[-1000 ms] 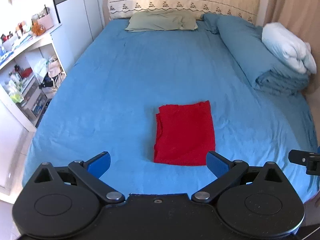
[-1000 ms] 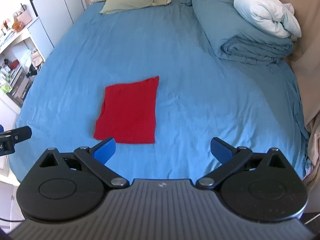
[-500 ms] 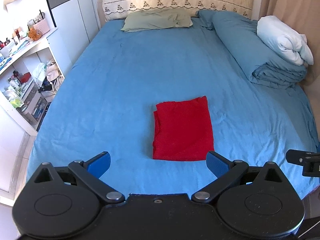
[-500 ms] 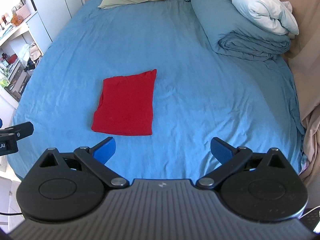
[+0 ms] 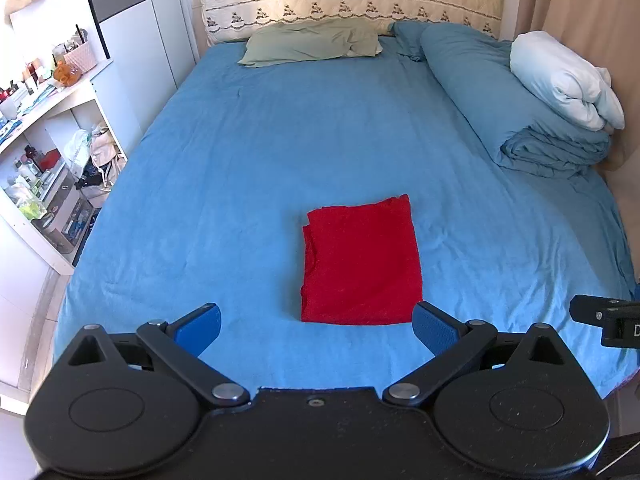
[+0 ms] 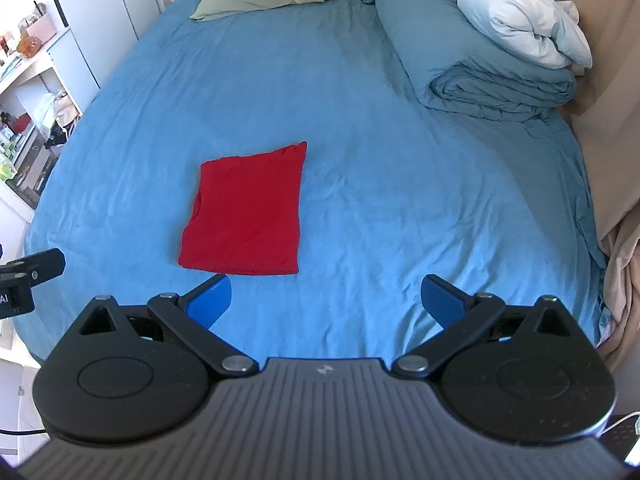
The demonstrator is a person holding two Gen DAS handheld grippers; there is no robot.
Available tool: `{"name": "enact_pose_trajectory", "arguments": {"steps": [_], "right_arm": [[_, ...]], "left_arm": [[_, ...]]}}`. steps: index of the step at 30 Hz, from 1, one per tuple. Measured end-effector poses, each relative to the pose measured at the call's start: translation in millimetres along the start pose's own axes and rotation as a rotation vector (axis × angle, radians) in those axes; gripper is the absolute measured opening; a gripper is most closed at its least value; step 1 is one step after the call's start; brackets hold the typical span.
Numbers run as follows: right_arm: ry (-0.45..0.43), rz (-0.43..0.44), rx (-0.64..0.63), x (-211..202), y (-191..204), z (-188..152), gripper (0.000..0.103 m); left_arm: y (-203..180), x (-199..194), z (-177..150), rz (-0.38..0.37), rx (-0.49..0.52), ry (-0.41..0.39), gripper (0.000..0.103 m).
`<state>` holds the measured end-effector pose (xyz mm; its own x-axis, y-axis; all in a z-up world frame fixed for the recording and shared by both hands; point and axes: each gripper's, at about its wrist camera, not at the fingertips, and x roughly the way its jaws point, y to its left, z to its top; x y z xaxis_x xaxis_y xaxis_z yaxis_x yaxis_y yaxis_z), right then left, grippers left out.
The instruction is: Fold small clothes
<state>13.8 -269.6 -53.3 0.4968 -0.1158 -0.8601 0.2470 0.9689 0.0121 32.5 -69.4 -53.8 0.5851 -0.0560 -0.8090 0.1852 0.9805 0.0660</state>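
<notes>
A small red cloth folded into a flat rectangle [image 5: 360,264] is laid on the big bed with the smooth blue sheet [image 5: 280,152]. The red cloth is seen near the foot end of the bed, about in the middle from side to side. Its edges are lined up, and thin layers can be seen along its left side.

The left gripper with black arms and blue pads [image 5: 316,326] is held above the foot edge of the bed, just in front of the red cloth. Its two fingers are spread wide apart and nothing is held between them. The red cloth is not touched by them.

The right gripper with black arms and blue pads [image 6: 326,298] is held to the right of the red cloth, also above the foot edge of the bed. Its fingers are spread wide apart too, and nothing is gripped. Its left pad [image 6: 210,300] is seen just in front of the cloth's near edge.

Far from the red cloth, a flat green pillow [image 5: 312,46] is placed at the head of the bed. A rolled blue quilt [image 5: 516,120] is piled along the right side of the bed, and a puffy white pillow [image 5: 560,80] is set on top of it. White shelves full of small things [image 5: 44,152] are seen left of the bed.
</notes>
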Motion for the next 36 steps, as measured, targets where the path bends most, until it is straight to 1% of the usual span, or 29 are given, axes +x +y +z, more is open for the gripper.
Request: {"name": "enact_pose_trajectory", "arguments": {"steps": [13,36], "right_arm": [[0.002,0.004,0.008,-0.2,-9.0,4.6,0.103],[-0.004,-0.001,0.010,-3.5,-9.0,2.0,0.103]], "left_arm": [[0.2,-3.8,2.7,0.001,0.006,-0.016,0.103],[5.0,-9.8,2.3,0.015,-0.002,-0.017,0.103]]}}
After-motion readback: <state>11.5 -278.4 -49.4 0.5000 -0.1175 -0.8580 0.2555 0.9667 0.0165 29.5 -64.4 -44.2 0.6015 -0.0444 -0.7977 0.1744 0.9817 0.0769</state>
